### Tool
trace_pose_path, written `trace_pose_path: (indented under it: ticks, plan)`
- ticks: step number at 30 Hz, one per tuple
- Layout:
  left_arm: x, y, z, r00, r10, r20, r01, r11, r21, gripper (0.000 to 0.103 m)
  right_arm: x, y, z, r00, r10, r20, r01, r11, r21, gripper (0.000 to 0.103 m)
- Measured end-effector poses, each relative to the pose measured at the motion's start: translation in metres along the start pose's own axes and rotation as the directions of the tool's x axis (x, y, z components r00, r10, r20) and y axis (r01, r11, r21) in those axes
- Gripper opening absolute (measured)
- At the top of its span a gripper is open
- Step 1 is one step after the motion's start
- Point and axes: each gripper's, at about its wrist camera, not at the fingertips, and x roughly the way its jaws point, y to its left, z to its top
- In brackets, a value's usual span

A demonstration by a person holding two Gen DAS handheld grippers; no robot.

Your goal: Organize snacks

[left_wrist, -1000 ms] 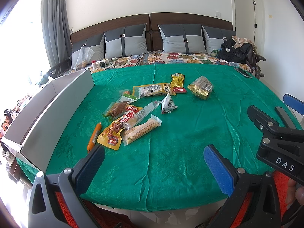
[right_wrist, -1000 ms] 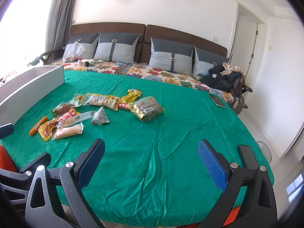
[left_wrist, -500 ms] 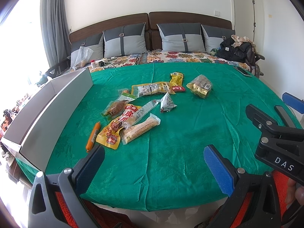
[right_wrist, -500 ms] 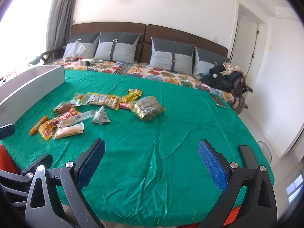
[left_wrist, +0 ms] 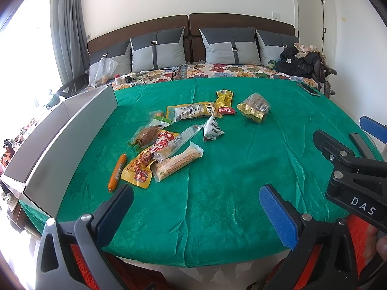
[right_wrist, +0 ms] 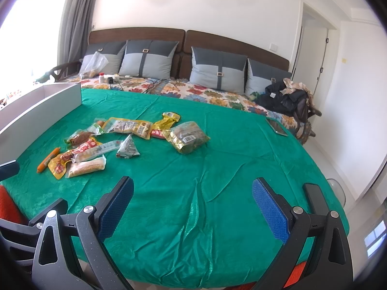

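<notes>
Snacks (left_wrist: 179, 137) sit in a loose cluster on the green cloth (left_wrist: 217, 205), left of centre on the bench (right_wrist: 193, 261). Orange sausage stick (left_wrist: 117, 172) is nearest the grey box (left_wrist: 70, 135) but apart from it. Yellow pouch (left_wrist: 141, 168) and pale wafer bar (left_wrist: 177, 163) overlap at the near end; triangular silver pack (left_wrist: 212, 129) is in the middle; gold-foil bag (left_wrist: 254, 107) lies at the far right, a little apart.

Grey box stands along the left edge of the bench, open top.

Left tongs (left_wrist: 196, 213): spread wide, nothing between the pads, hovering over the near edge. Right tongs (right_wrist: 192, 207): same, spread and empty, to the right of the left pair.

Phone (right_wrist: 277, 126) lies flat at the far right corner of the cloth. Behind the bench: bed with floral cover (right_wrist: 193, 91), grey cushions (right_wrist: 219, 71), brown headboard, black bag (right_wrist: 286, 100) at the right end. Curtain (right_wrist: 75, 21) and bright window on the left, white walls.
</notes>
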Motion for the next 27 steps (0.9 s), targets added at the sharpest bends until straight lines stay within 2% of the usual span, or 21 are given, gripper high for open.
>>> trace_pose_path:
  ticks: [27]
  plan:
    - [0.0001, 0.0013, -0.0006, 1.000, -0.001, -0.002, 0.001, 1.000, 0.000, 0.103, 0.0022, 0.0010, -0.0034, 1.000, 0.001, -0.005, -0.001, 1.000, 0.000, 0.100]
